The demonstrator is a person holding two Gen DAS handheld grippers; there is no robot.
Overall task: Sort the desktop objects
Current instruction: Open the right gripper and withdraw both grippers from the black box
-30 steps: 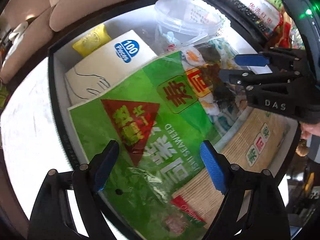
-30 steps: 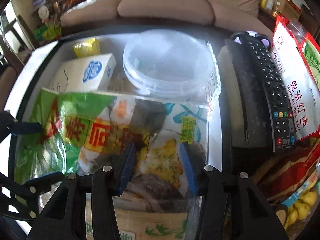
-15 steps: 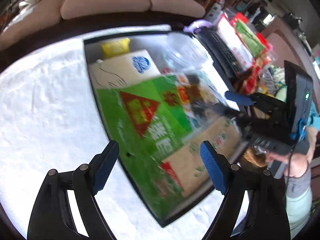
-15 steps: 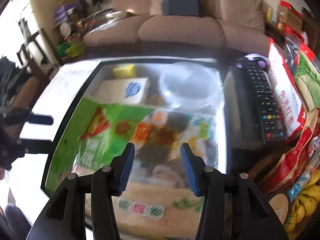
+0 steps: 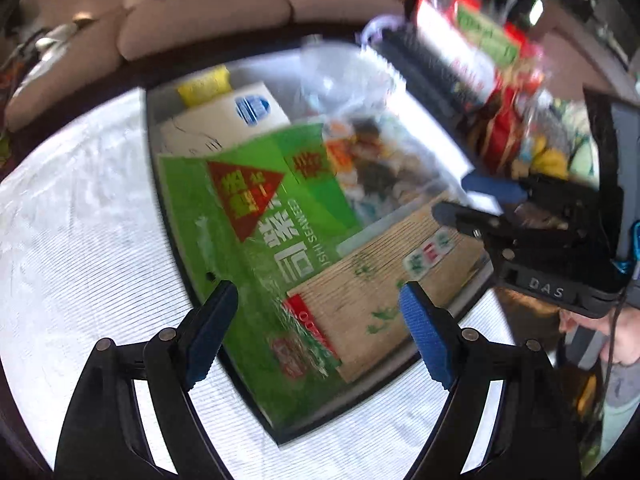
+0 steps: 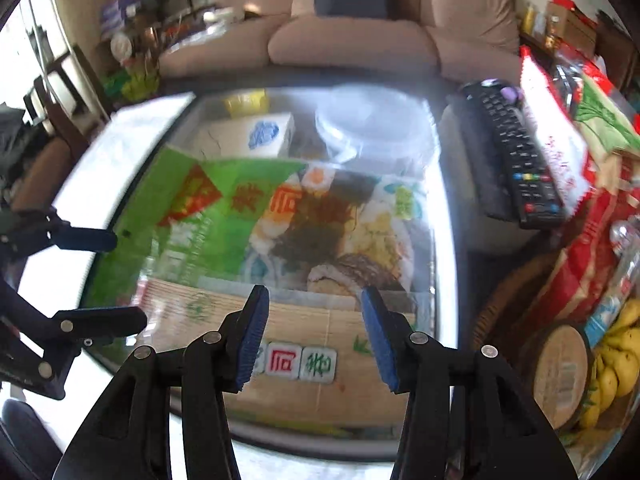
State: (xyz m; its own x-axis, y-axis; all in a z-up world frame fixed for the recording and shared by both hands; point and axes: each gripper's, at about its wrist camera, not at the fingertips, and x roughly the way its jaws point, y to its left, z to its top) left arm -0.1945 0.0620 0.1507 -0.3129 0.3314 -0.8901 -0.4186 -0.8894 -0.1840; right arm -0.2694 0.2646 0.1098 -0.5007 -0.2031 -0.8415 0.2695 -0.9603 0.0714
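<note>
A green seaweed pack [image 5: 248, 248] [image 6: 224, 216] with a bamboo mat [image 5: 360, 300] [image 6: 312, 328] inside lies flat in a black-rimmed tray [image 5: 340, 412]. My left gripper [image 5: 316, 304] hovers above the pack's near end, open, with nothing between its fingers. In the right wrist view the left gripper [image 6: 108, 278] sits at the tray's left edge. My right gripper [image 6: 314, 300] hangs over the mat; its jaws are opening and the pads touch nothing. The left wrist view shows the right gripper [image 5: 468, 202] over the tray's right side.
In the tray's far part are a white glove box [image 6: 252, 136], a yellow packet [image 6: 244, 102] and a clear plastic tub [image 6: 372, 128]. A black remote [image 6: 516, 152], snack bags [image 6: 560, 152] and bananas [image 6: 616, 360] crowd the right. White cloth [image 5: 80, 240] covers the table on the left.
Both grippers have drawn back and up from the seaweed pack, so more of the tray and table shows. The right jaws stand slightly wider. The pack stays in the tray.
</note>
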